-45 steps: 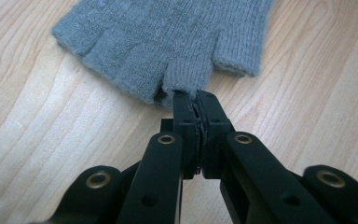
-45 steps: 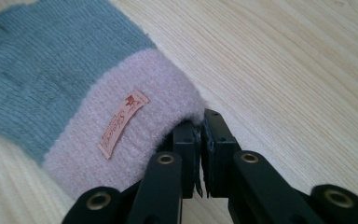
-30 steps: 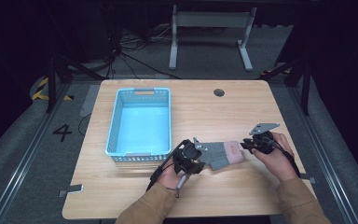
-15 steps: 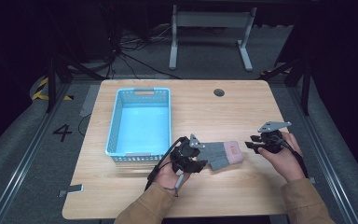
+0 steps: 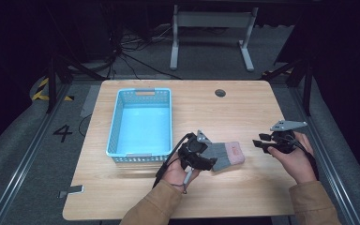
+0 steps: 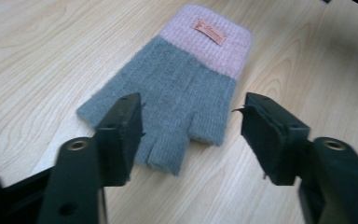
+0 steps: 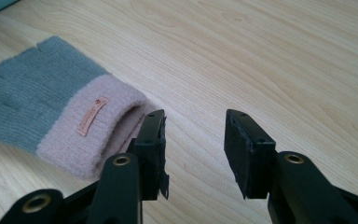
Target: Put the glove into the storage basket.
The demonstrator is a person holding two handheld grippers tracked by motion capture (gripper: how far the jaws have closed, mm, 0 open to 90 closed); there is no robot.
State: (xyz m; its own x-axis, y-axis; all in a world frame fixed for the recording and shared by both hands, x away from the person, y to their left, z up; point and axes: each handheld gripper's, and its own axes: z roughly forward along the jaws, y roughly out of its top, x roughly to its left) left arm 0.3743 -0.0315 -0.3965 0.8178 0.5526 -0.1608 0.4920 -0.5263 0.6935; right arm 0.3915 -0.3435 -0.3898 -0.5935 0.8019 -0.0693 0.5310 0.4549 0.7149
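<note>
Between both open tools (image 5: 205, 157), glove (image 5: 225, 154)

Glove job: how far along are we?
Done: the fingerless glove lies flat on the table, beside the blue basket. In hand: nothing; the left gripper and right gripper have just been opening, nothing between the jaws. Left: probably moving the glove into the basket.

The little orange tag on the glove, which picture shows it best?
The left gripper view: the tag sits close and unblocked on the pink cuff of the glove. The right gripper view shows it slanted. In the high view it is a tiny mark.
</note>
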